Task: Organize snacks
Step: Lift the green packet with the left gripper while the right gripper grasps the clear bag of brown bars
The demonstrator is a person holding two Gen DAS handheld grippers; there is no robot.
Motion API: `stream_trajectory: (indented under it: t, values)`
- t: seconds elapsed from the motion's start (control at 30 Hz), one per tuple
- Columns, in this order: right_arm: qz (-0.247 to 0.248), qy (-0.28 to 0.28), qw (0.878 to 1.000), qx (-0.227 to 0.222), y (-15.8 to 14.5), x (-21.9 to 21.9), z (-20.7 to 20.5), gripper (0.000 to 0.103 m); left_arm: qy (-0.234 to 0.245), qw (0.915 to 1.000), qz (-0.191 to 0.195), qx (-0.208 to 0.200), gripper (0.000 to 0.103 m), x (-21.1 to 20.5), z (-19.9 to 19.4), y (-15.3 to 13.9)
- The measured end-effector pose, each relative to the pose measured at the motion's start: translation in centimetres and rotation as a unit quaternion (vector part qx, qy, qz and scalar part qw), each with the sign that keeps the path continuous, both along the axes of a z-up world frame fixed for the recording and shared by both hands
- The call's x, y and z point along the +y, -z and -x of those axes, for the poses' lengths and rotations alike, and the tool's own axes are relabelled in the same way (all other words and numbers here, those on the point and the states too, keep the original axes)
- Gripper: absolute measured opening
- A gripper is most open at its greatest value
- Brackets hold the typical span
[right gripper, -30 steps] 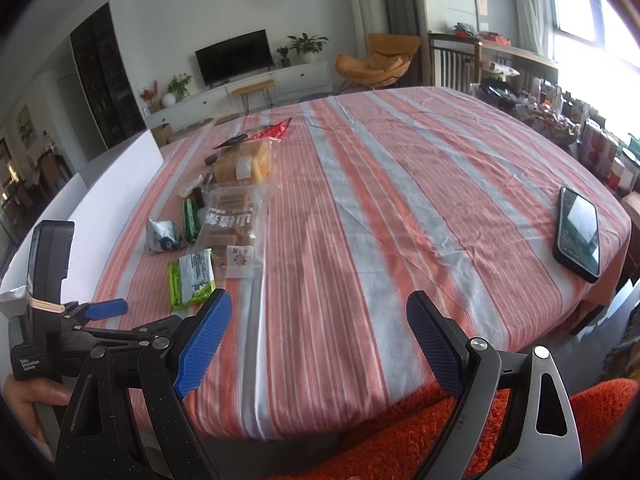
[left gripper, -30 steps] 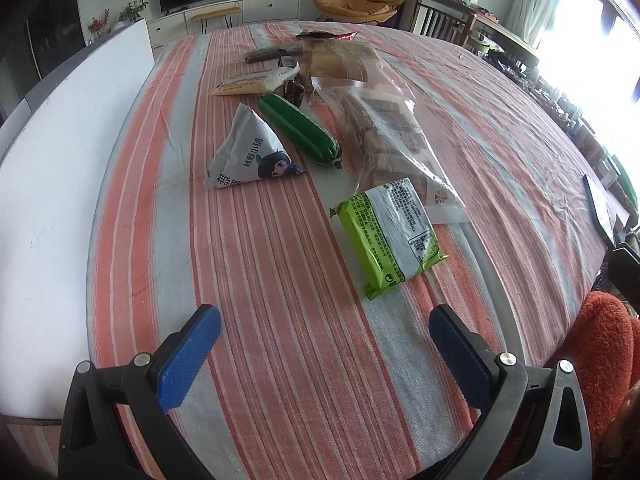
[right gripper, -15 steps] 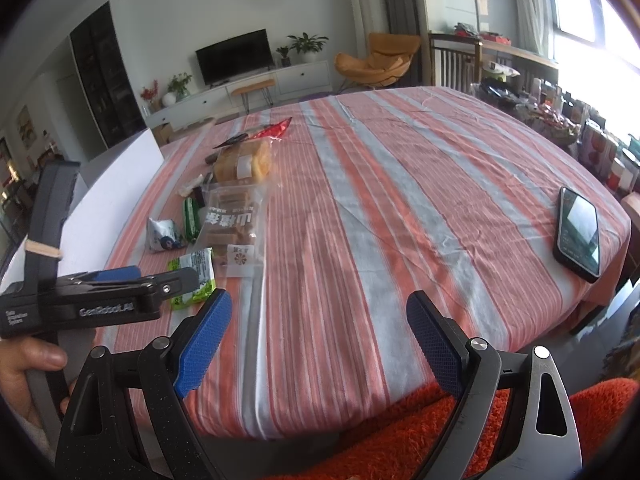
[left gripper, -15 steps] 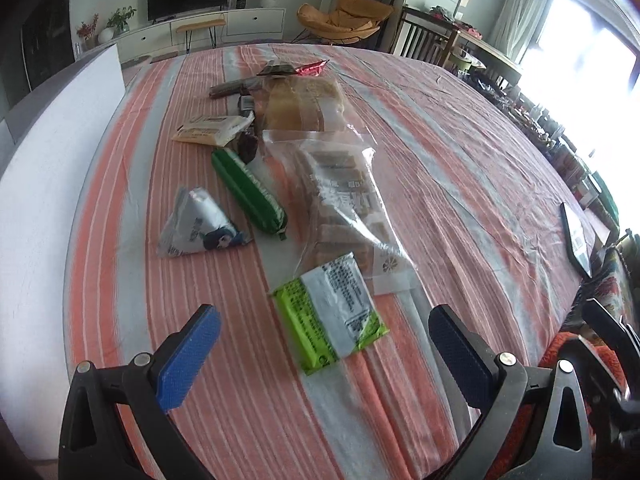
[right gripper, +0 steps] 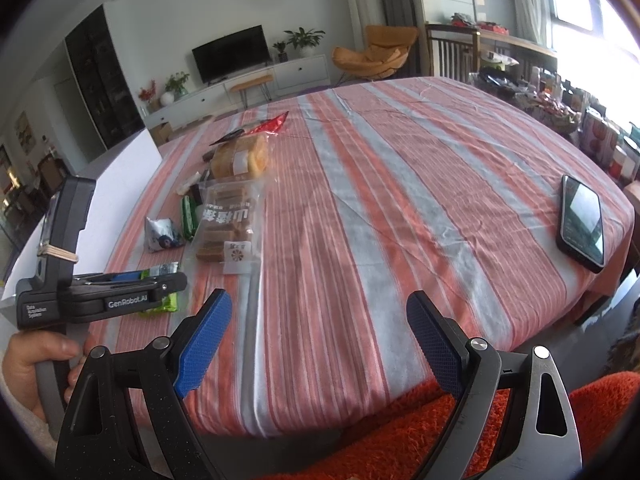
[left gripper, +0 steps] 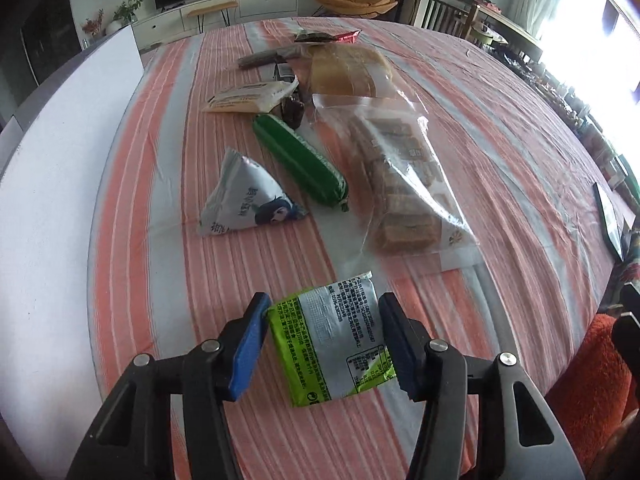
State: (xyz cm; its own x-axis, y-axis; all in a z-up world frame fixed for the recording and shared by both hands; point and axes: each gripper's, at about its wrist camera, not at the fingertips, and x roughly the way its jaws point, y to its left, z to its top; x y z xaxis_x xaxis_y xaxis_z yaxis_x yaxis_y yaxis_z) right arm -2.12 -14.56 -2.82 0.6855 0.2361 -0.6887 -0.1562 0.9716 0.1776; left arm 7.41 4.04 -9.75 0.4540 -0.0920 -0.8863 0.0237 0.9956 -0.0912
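Note:
A green-and-silver snack packet (left gripper: pixel 332 344) lies flat on the striped tablecloth (left gripper: pixel 500 140) near the table's front edge. My left gripper (left gripper: pixel 324 304) straddles it and its jaws are closing, with the blue pads (left gripper: pixel 248 344) coming up to the packet's two long edges; the packet is not crumpled or lifted. In the right wrist view a hand holds that left gripper (right gripper: pixel 160 280) over the packet (right gripper: pixel 160 310). My right gripper (right gripper: pixel 320 304) hangs open and empty over the front edge of the table.
Behind the packet lie a white triangular pouch (left gripper: pixel 248 200), a green sausage-shaped pack (left gripper: pixel 300 160), a clear bag of brown cakes (left gripper: pixel 400 184), a bread bag (left gripper: pixel 348 72) and small wrappers. A white board (left gripper: pixel 48 180) borders the left. A phone (right gripper: pixel 582 224) lies at the right edge.
The left gripper has moved in over the green packet and its jaws have narrowed from wide open to the packet's width. The right gripper has stayed put.

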Motion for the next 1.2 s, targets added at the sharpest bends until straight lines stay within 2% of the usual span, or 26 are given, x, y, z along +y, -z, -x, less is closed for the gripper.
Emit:
stream_trajectory:
  t: [0.1,0.23,0.37,0.43,0.5,0.57,0.6,0.63,0.67,0.7,0.87,0.93,1.1,1.2]
  values:
    - [0.002,0.001,1.0,0.001,0.1,0.1,0.0,0.091,-0.001,0.9999,-0.016,0.0,0.062,-0.1,0.4,0.2]
    - [0.003,0.003,1.0,0.0,0.0,0.0,0.1,0.091,0.001,0.9996,-0.025,0.01,0.079,-0.5,0.5,0.4]
    - [0.0,0.003,1.0,0.005,0.1,-0.1,0.0,0.091,0.002,0.9985,-0.046,0.031,0.081,-0.6,1.0,0.8]
    - [0.0,0.002,1.0,0.006,0.1,-0.1,0.0,0.091,-0.001,0.9981,-0.05,0.037,0.088,-0.4,1.2,0.9]
    - [0.0,0.001,1.0,0.006,0.1,-0.1,0.0,0.091,0.003,0.9978,-0.053,0.039,0.089,-0.3,1.4,0.9]
    - [-0.001,0.002,1.0,0.007,0.1,-0.1,0.0,0.091,0.01,0.9976,-0.057,0.038,0.087,-0.1,1.5,0.9]
    - [-0.003,0.002,1.0,0.008,0.1,-0.1,0.0,0.091,0.016,0.9979,-0.053,0.034,0.076,-0.1,1.6,0.8]
    - [-0.004,0.002,1.0,0.009,0.1,-0.2,-0.1,0.091,0.022,0.9983,-0.044,0.032,0.06,0.0,1.8,0.6]
    - [-0.008,0.003,1.0,0.013,0.2,-0.2,-0.1,0.091,0.026,0.9981,-0.049,0.029,0.052,-0.2,2.1,0.4]
    - [-0.014,0.003,1.0,0.019,0.3,-0.3,-0.3,0.091,0.029,0.9976,-0.056,0.028,0.05,-0.3,2.3,0.2]
    - [-0.063,-0.008,0.994,0.093,1.8,-1.3,-2.4,0.091,0.03,0.9991,-0.026,0.015,0.049,0.7,3.2,0.1]
    - [-0.061,-0.022,0.992,0.111,1.6,-0.7,-3.7,0.091,0.026,0.9994,-0.019,0.011,0.049,1.2,3.4,-0.2]
    - [-0.023,-0.092,0.985,0.145,1.1,4.7,-8.5,0.091,0.009,0.9999,-0.004,-0.009,0.049,2.4,3.5,-1.5]
    - [-0.024,-0.095,0.982,0.159,2.0,8.0,-12.1,0.091,0.004,0.9997,-0.001,-0.024,0.049,2.9,3.9,-2.6]
